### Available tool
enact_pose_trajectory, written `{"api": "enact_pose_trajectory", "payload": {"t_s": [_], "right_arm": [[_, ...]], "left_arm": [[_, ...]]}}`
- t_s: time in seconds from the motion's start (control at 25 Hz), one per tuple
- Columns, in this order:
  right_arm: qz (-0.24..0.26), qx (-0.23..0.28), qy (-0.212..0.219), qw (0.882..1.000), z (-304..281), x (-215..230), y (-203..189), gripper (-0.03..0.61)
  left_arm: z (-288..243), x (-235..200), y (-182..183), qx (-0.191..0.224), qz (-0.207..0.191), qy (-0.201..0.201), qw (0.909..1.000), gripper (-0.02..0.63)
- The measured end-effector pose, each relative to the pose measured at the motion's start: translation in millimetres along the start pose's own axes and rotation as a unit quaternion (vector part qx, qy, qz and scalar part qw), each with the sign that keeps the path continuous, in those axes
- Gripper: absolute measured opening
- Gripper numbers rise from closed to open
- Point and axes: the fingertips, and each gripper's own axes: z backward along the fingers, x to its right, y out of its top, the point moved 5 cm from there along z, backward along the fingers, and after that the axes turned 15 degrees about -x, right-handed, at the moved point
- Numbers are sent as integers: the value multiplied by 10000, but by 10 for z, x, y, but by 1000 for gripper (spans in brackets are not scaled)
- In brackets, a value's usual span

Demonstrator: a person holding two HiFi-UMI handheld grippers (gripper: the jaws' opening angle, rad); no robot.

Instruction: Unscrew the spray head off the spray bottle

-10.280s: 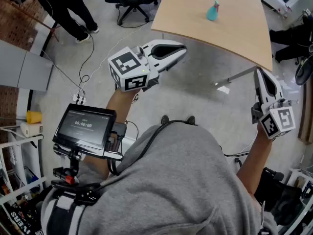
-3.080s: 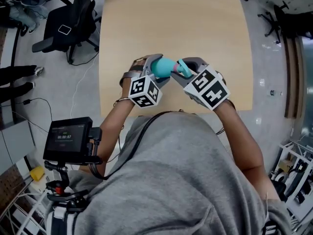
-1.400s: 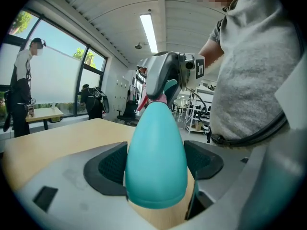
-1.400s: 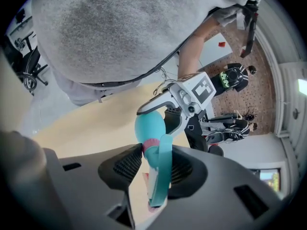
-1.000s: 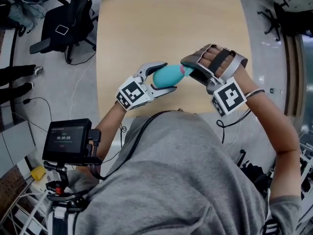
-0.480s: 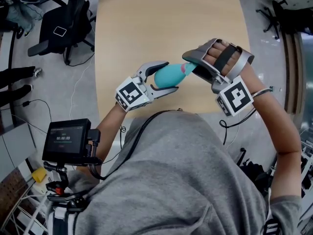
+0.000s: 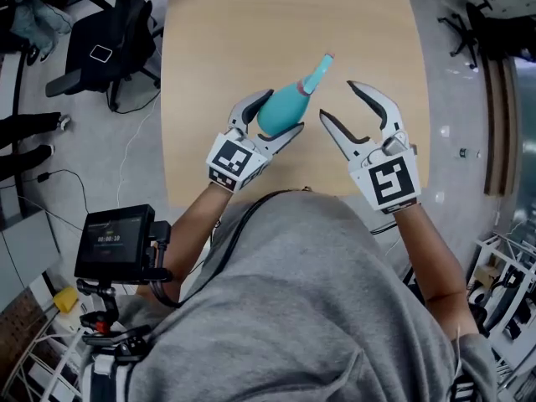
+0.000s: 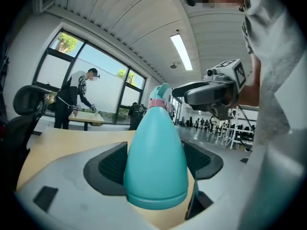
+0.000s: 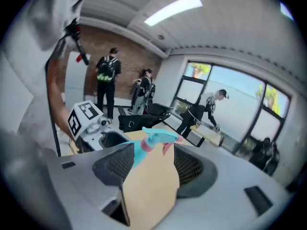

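Your left gripper (image 7: pixel 284 110), at frame centre in the head view, is clamped on the bottle (image 7: pixel 275 117); both pads press its teal body. The bottle is held above the table (image 7: pixel 251 23), tilted, with its neck toward the upper right. The spray head (image 7: pixel 316 72) sits on the neck. Your right gripper (image 7: pixel 337 100), just right of the bottle, has just been opening its jaws. They stand apart, nothing between them, clear of the spray head.
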Motion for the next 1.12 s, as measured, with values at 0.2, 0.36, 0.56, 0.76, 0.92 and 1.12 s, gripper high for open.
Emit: {"api": "enact_pose_trajectory", "payload": {"t_s": [0.2,0.36,0.56,0.76,0.92,1.12], "right_arm": [[-2149,236,577,9746,-265,-41,-18,242],[-2877,349,492,9558,-374,97,-25,241],[-3426,534,801,9345,-345,119,-28,147],[-2805,656,1268,9492,-259,63,61,144],[-1764,1236,2473,9447,-32,-71,253,144],[-951,1876,4219,8819,292,-249,493,144]], "left_arm": [[-46,51,103,-96,-299,472,9984,368],[-122,198,228,-123,-843,633,9944,369],[-117,249,222,-80,-817,570,9950,369],[-43,259,198,20,-195,-703,9973,368],[193,314,254,428,474,-2641,9624,370],[517,498,386,696,273,-4184,9052,368]]}}
